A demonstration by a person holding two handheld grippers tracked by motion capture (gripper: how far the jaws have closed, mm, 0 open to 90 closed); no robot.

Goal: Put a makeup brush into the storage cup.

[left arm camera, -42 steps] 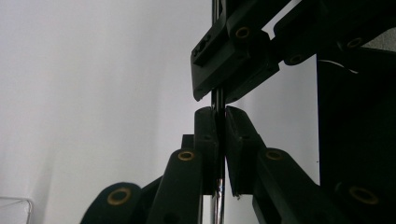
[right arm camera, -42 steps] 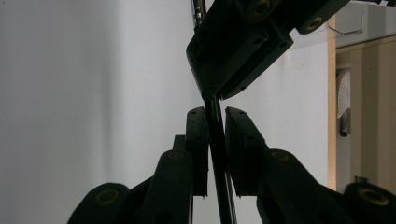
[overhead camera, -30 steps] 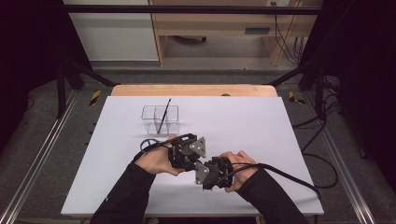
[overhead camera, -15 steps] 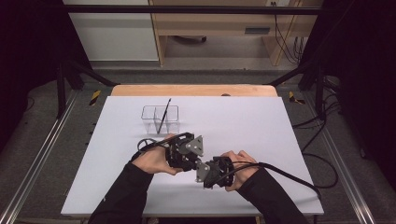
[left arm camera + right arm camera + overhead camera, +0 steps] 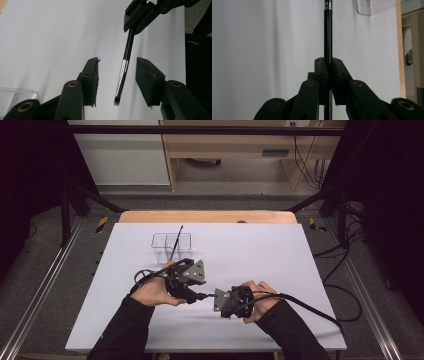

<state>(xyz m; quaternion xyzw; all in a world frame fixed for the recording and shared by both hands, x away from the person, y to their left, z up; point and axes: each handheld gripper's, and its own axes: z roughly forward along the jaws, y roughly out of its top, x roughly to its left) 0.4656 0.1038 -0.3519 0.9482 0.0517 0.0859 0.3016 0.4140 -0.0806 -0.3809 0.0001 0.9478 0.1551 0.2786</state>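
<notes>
- Brush: glossy black handle, silver band near the tip.
- Hand-held gripper jaws: matt black, brass-coloured pivots.
- Counter: plain white sheet, tan wood edge.
- Tray: clear.
- Sleeves: black.

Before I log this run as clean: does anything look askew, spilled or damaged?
Nothing stands out. The right tool is shut on a thin black brush, which hangs between the open left tool. The clear box stands upright with another brush leaning in it.
</notes>
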